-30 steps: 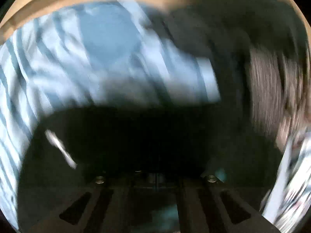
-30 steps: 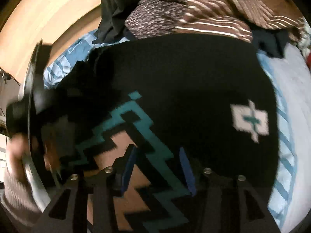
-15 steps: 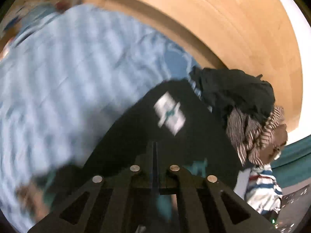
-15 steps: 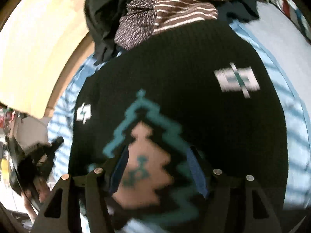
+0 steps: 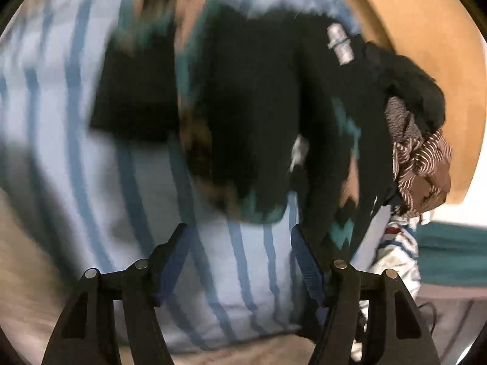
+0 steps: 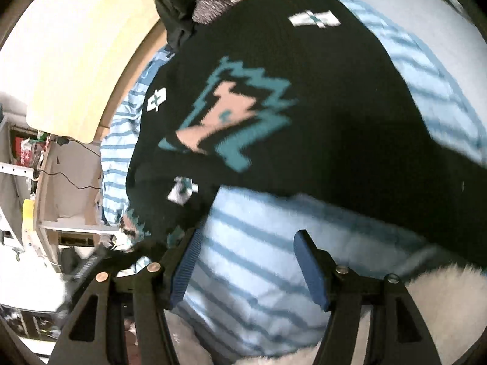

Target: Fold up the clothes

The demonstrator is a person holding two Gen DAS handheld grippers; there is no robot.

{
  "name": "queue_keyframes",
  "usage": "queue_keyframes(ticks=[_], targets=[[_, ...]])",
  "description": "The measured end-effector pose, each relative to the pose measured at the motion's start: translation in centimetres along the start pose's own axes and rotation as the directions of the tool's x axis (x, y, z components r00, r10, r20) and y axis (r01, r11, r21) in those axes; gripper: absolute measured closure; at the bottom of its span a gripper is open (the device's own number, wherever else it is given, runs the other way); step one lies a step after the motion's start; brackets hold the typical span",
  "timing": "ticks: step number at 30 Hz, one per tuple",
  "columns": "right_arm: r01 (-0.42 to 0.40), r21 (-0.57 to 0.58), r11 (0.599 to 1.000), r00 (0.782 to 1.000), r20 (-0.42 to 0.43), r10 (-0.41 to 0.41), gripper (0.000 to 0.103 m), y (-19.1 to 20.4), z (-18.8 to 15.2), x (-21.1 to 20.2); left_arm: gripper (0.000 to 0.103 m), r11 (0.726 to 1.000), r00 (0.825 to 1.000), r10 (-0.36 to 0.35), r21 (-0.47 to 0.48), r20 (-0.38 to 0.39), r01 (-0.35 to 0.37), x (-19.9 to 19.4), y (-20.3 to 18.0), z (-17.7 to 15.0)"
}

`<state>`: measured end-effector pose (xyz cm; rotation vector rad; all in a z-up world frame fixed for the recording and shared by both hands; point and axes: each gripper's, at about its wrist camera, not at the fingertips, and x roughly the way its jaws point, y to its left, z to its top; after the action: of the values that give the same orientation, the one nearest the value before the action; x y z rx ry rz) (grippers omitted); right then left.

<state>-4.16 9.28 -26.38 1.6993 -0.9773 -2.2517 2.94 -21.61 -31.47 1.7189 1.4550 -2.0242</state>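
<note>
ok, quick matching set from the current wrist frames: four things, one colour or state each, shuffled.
Things:
1. sweater
2. bedsheet
3. headboard
4. right gripper

Colour or state:
A. light blue with darker blue stripes
B. open, nothing between the pads
C. black knit with a teal and pink pattern
D. tan wood

Pairs: 1-C, 2-A, 3-D, 4-B
</note>
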Motion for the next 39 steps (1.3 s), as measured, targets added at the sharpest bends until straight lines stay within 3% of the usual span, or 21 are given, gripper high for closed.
queue_keyframes(ticks=[4,7,8,9,10,11,14,17,23,26,28,32,33,35,36,37,38,39], targets=[[0.014,-0.002,1.000,1.000,0.008,-0.014,0.035,-0.3,-0.9,-1.0,0.035,0.981,0.992,-0.107,-0.156,0.061,0.115,1.9,1.0,0.1],[0.054,-0.008,0.999,0.997,0.048,-0.053,0.035,-0.3,-0.5,-2.1,0.036,0.964,0.986,-0.134,-0.219,0.104,0.154,2.5,1.2,1.6],[0.063,-0.003,0.998,0.996,0.064,-0.063,0.034,-0.3,-0.3,-2.5,0.039,0.961,0.988,-0.121,-0.236,0.098,0.141,2.9,1.2,2.2],[0.066,0.006,0.998,0.995,0.076,-0.067,0.033,-0.3,-0.1,-2.7,0.052,0.962,0.992,-0.103,-0.246,0.078,0.120,3.3,1.2,2.8],[0.068,0.011,0.998,0.994,0.080,-0.069,0.032,-0.3,0.0,-2.8,0.074,0.965,0.994,-0.089,-0.243,0.061,0.101,3.4,1.2,3.2],[0.072,0.014,0.997,0.994,0.079,-0.073,0.032,-0.2,0.2,-2.7,0.081,0.972,0.996,-0.074,-0.222,0.049,0.083,3.3,1.3,3.4],[0.079,0.000,0.997,0.995,0.066,-0.079,0.032,0.6,0.2,-2.0,0.083,0.991,0.997,-0.049,-0.122,0.064,0.056,1.5,1.3,3.3],[0.083,-0.029,0.996,0.995,0.057,-0.081,0.032,1.6,-0.3,-1.3,0.084,1.000,0.992,0.019,0.001,0.125,-0.019,-2.6,1.8,3.1],[0.076,-0.112,0.991,0.997,0.019,-0.074,0.032,3.7,-3.0,0.4,0.085,0.994,0.967,0.071,0.062,0.244,-0.088,-12.9,4.6,5.8],[0.069,-0.156,0.985,0.997,-0.015,-0.072,0.032,4.7,-4.3,1.9,0.085,0.961,0.931,0.202,0.122,0.305,-0.248,-13.7,3.6,7.3],[0.066,-0.188,0.980,0.996,-0.045,-0.076,0.032,5.3,-4.7,3.0,0.085,0.933,0.906,0.298,0.107,0.302,-0.343,-12.1,3.7,8.9],[0.084,-0.227,0.970,0.994,-0.047,-0.097,0.033,5.7,-4.8,3.2,0.084,0.911,0.883,0.380,0.056,0.275,-0.409,-8.5,3.2,11.0],[0.093,-0.234,0.968,0.994,-0.039,-0.104,0.033,5.6,-4.7,3.0,0.083,0.912,0.886,0.386,0.041,0.258,-0.409,-8.4,3.1,11.1],[0.111,-0.231,0.967,0.993,-0.020,-0.118,0.033,5.1,-4.0,2.2,0.071,0.946,0.920,0.310,0.019,0.238,-0.324,-9.3,3.1,10.4],[0.115,-0.219,0.969,0.993,-0.012,-0.121,0.033,4.7,-3.4,1.7,0.049,0.975,0.950,0.217,0.003,0.225,-0.224,-10.4,3.3,9.5],[0.113,-0.202,0.973,0.993,-0.007,-0.116,0.033,4.3,-2.8,1.3,0.027,0.989,0.966,0.145,-0.009,0.214,-0.147,-11.1,3.3,8.6],[0.108,-0.184,0.977,0.994,-0.005,-0.111,0.033,4.1,-2.4,1.0,0.024,0.998,0.977,0.065,-0.019,0.205,-0.062,-12.1,3.4,7.2],[0.106,-0.168,0.980,0.994,-0.002,-0.108,0.033,3.8,-1.9,0.8,0.024,0.999,0.979,0.051,-0.023,0.198,-0.048,-12.3,3.4,6.0]])
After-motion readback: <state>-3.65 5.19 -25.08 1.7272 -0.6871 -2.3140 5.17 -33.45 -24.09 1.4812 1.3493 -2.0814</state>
